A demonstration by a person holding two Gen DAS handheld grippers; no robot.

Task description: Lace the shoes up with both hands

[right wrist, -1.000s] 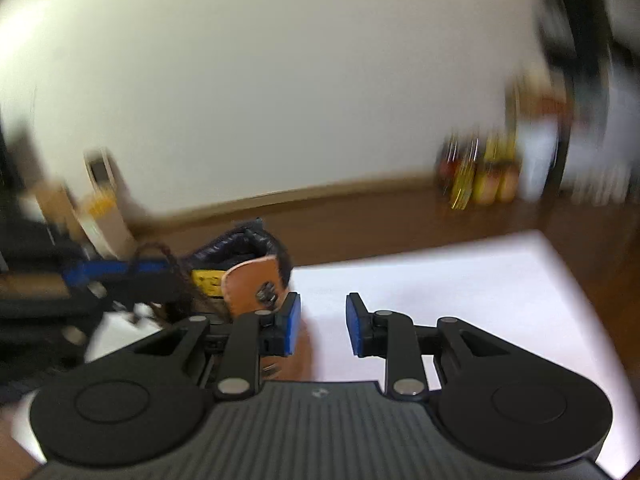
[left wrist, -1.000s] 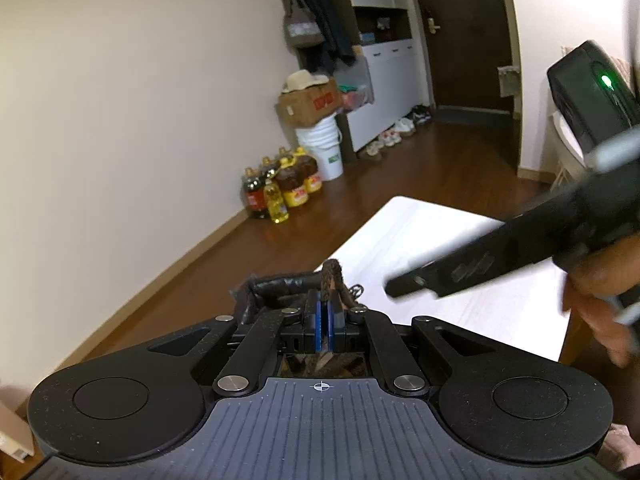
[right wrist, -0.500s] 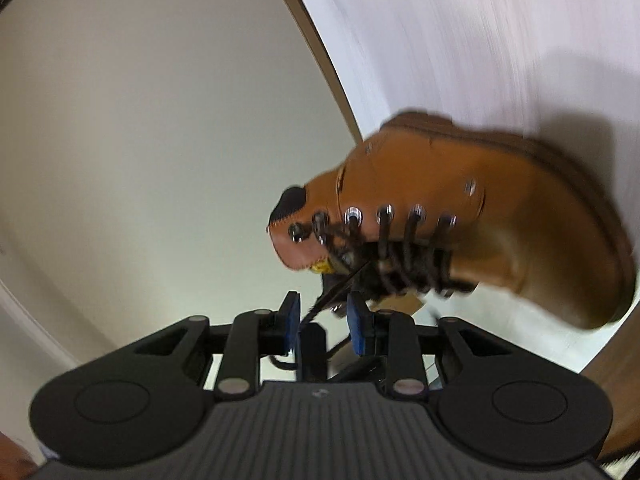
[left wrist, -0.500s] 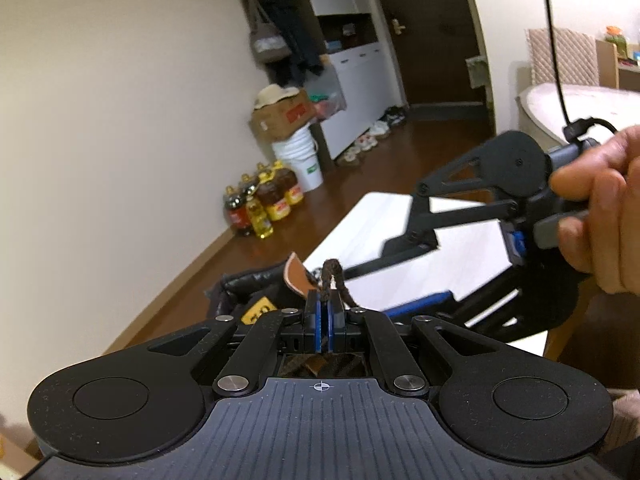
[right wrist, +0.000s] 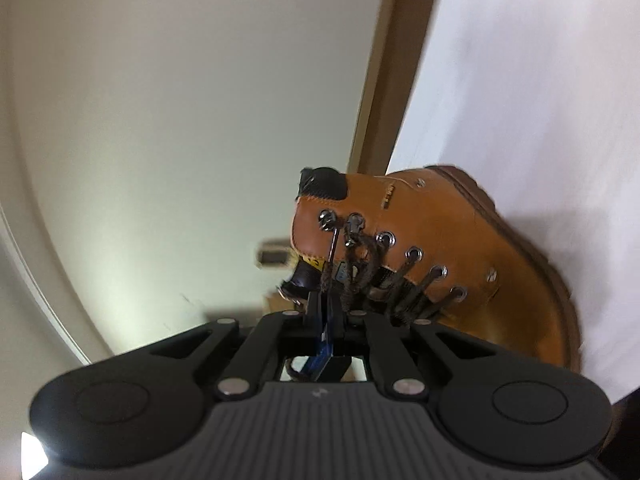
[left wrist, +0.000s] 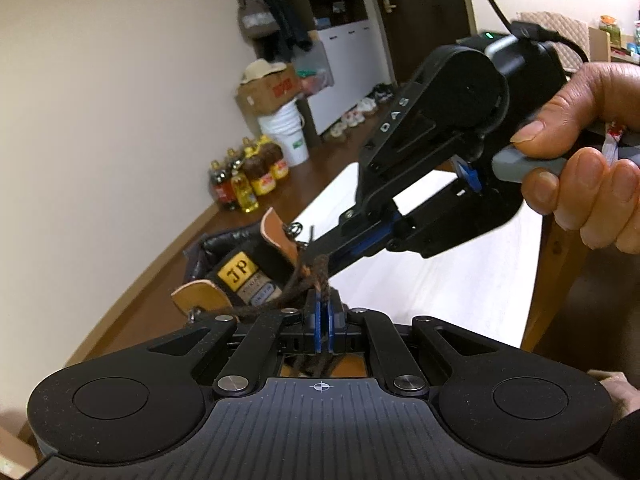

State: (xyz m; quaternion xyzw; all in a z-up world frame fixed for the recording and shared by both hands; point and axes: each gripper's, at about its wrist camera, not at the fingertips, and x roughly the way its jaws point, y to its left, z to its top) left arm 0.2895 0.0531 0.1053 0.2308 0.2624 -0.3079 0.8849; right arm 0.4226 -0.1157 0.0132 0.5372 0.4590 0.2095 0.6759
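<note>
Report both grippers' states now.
Left gripper: shut on the dark brown braided lace of the tan leather boot.
Right gripper: jaws just closed, shut on the lace.

In the left wrist view the boot (left wrist: 240, 276) is mostly hidden behind the left gripper (left wrist: 322, 312), while beyond the closed fingers the bottle (left wrist: 256, 176) labels are too small to read.

One boot (right wrist: 440, 240), two grippers, one counter (left wrist: 460, 280).
Seven eyelets are showing along the boot's near side; one brown lace (right wrist: 362, 268) is running through them; one white bucket (left wrist: 290, 132) is standing by the wall.
</note>
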